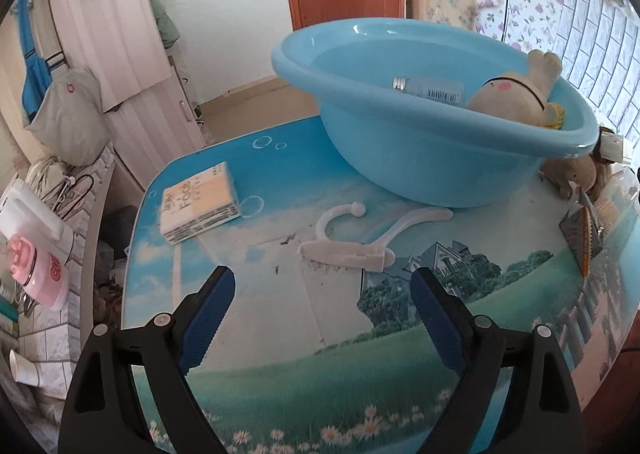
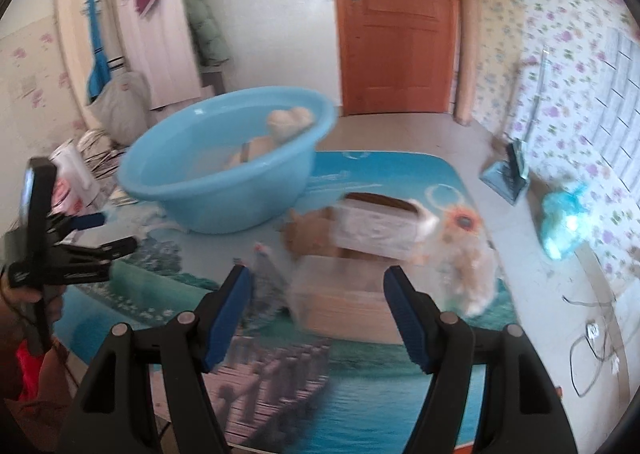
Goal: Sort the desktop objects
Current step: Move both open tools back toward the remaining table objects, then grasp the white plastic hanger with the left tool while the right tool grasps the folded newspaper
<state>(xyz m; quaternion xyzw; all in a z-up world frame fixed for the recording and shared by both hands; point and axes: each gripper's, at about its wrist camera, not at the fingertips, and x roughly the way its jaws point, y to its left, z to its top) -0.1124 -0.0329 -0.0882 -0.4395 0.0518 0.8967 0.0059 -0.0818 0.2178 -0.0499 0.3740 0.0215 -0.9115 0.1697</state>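
Left gripper (image 1: 322, 286): jaws spread wide, nothing between them, hovering above the table (image 1: 280, 334) in the lower centre of the left wrist view. Directly beyond its fingertips lies a white plastic hook (image 1: 348, 242), flat on the table. To the upper left of the hook sits a small box (image 1: 199, 207) printed "Face". A blue basin (image 1: 420, 142) stands at upper centre right; inside it are a plush toy (image 1: 516, 94) leaning on the right rim and a clear bottle (image 1: 430, 88) with a silver cap, lying on its side. A brown plush item (image 1: 576, 174) and a small packet (image 1: 580, 230) lie at the right edge, outside the basin.

Right gripper (image 2: 318, 278): jaws likewise wide apart and empty. The right wrist view is blurred. Between and beyond its fingertips stands a clear plastic container (image 2: 340, 294); behind that, a white patterned box (image 2: 380, 230). The basin (image 2: 224, 182) appears at centre left.
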